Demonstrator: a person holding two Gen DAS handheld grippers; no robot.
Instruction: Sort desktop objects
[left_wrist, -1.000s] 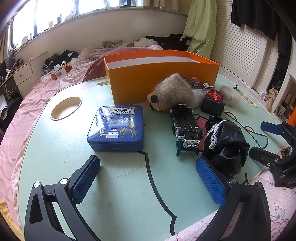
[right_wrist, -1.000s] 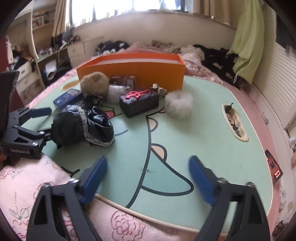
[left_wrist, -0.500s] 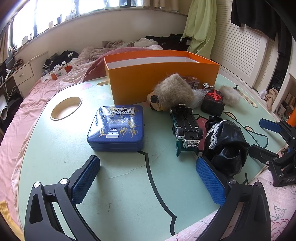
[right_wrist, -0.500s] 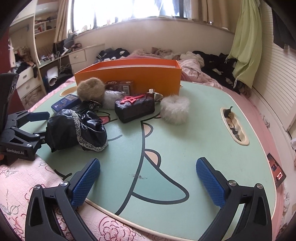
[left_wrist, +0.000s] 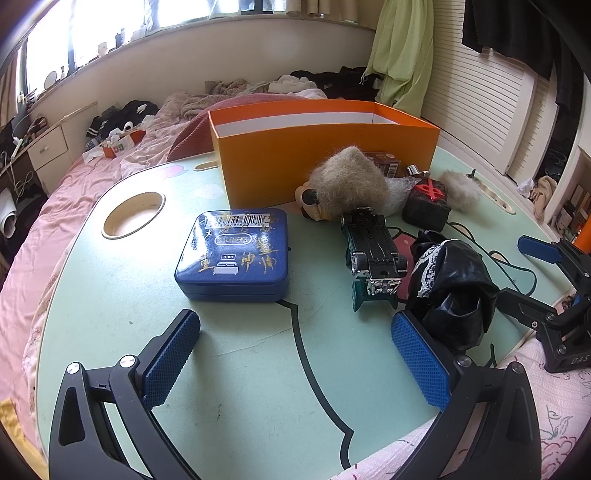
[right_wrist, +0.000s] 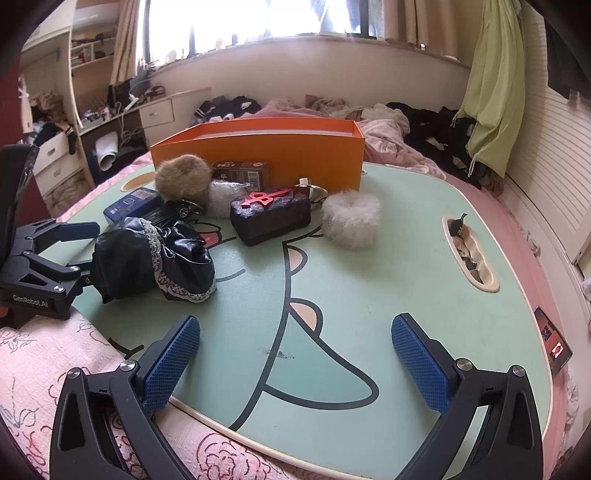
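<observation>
Both tools stand wide and empty at the near edge of the worktop (right_wrist: 369, 258). The left tool (left_wrist: 295, 354) faces the blue tin (left_wrist: 232, 254), which lies just ahead and slightly left of its open gap, flat, well short of the orange box (left_wrist: 325, 162) at the far side. The right tool (right_wrist: 295, 354) has only bare worktop ahead; the black lace-trimmed bundle (right_wrist: 147, 258) sits off to its left. The left tool looks nearer for the tin.
</observation>
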